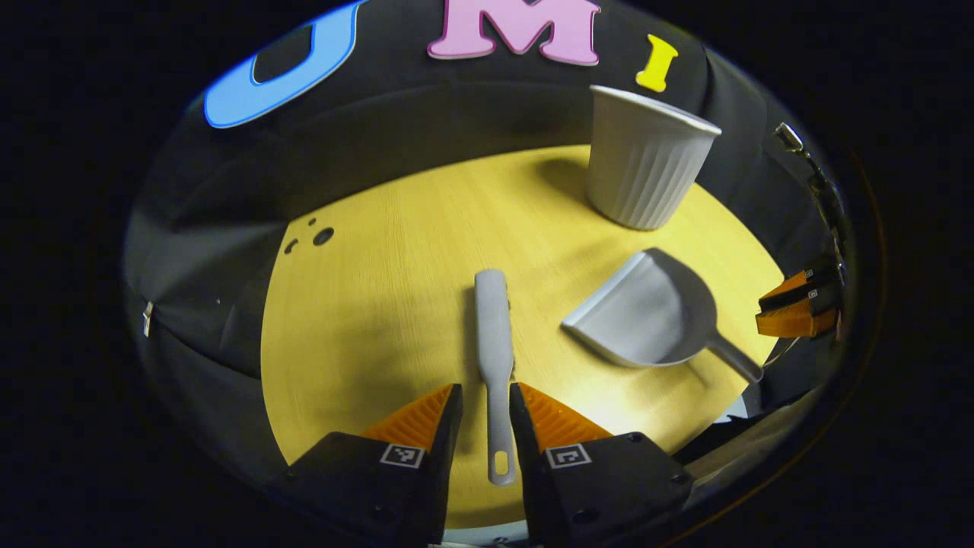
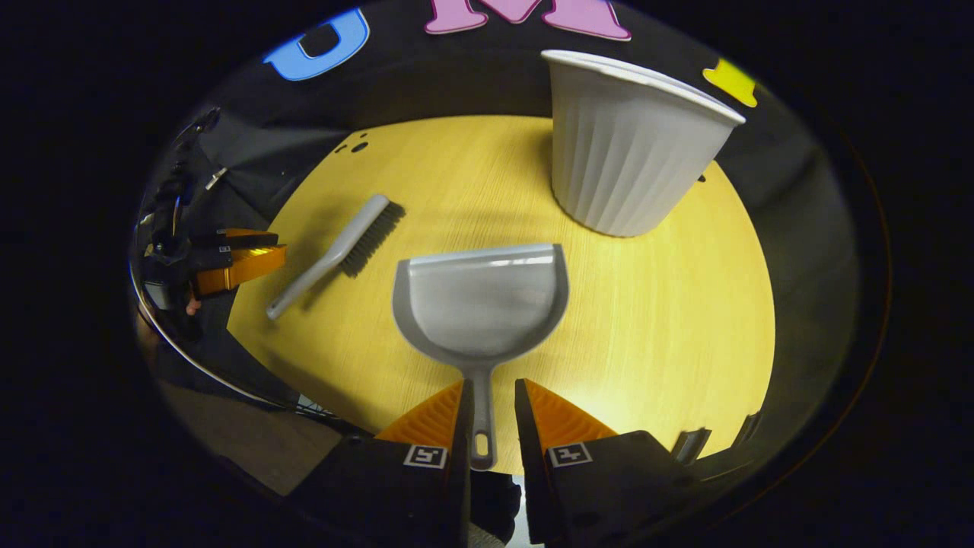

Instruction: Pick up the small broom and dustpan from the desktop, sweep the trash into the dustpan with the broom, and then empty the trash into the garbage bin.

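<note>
The small broom point(image 1: 494, 335) lies flat on the round yellow desktop point(image 1: 365, 320) with its long axis running straight away from the left gripper point(image 1: 487, 415). Its handle end, with the hanging hole, sits between the two fingers, and the brush head points toward the far edge. The jaws stand open to either side of the handle with a narrow gap on each side; contact with the handle is not evident. Closing across the handle is, by judgement, the next step for this hand.

The dustpan point(image 2: 479, 301) lies mouth-away from the right gripper point(image 2: 491, 411), with its handle pointing back along the gripper's own axis and its tip between the fingers. These jaws are also parted, close alongside the handle; whether either finger touches it cannot be told. Each gripper is therefore aligned with its own tool and is the nearer one to it.

The white ribbed garbage bin point(image 2: 631, 152) stands upright near the far edge of the desktop, just beyond the dustpan's mouth. Small dark bits point(image 1: 316, 236) lie near the far left edge, well apart from both tools; they may be the trash.
</note>
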`<state>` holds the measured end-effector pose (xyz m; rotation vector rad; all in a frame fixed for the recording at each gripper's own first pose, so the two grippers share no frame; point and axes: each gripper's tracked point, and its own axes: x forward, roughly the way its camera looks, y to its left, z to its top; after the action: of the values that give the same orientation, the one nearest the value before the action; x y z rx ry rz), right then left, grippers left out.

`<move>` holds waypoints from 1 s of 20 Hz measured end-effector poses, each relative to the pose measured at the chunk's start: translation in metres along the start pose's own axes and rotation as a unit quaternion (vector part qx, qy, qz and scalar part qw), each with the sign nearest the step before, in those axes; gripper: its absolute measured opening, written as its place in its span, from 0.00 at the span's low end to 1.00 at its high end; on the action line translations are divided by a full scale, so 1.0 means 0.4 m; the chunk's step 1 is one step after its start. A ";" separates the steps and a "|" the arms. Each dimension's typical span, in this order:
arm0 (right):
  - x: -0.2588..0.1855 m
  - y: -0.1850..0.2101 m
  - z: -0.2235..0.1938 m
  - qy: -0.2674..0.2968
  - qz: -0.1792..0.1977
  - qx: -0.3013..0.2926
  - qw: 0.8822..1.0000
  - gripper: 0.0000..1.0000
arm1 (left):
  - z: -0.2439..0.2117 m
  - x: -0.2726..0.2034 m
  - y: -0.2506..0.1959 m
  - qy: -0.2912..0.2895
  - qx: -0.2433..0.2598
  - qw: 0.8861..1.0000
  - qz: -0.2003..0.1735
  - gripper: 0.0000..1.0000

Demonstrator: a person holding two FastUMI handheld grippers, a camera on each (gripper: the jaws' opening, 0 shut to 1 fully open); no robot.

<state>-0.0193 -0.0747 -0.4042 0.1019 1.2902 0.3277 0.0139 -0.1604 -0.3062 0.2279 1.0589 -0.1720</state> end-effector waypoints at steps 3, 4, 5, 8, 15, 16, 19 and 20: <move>-0.058 -0.001 0.062 -0.062 -0.004 0.000 0.998 0.34 | 0.092 -0.055 -0.012 -0.069 -0.005 0.998 -0.006 0.46; -0.084 -0.006 0.085 -0.086 -0.006 0.002 0.996 0.34 | 0.126 -0.071 -0.014 -0.091 -0.006 0.996 -0.005 0.46; -0.107 -0.012 0.114 -0.114 -0.010 0.005 0.993 0.34 | 0.155 -0.089 -0.017 -0.112 -0.007 0.994 -0.004 0.43; -0.175 -0.019 0.205 -0.198 -0.017 0.013 0.980 0.43 | 0.252 -0.146 -0.032 -0.184 -0.013 0.983 -0.012 0.47; -0.348 -0.027 0.354 -0.316 -0.035 0.002 0.948 0.37 | 0.416 -0.318 0.002 -0.303 -0.033 0.952 0.016 0.56; -0.368 -0.015 0.369 -0.327 -0.030 0.000 0.944 0.36 | 0.439 -0.341 0.008 -0.321 -0.030 0.947 0.020 0.58; -0.405 -0.020 0.405 -0.361 -0.046 -0.013 0.931 0.43 | 0.458 -0.378 0.022 -0.347 -0.019 0.937 0.029 0.64; -0.415 -0.012 0.426 -0.371 -0.052 -0.017 0.927 0.46 | 0.460 -0.383 0.025 -0.351 -0.019 0.936 0.031 0.70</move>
<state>0.1046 -0.1098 -0.2042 0.1141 0.5331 0.1877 0.0975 -0.1952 -0.0845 0.1449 0.3418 -0.1585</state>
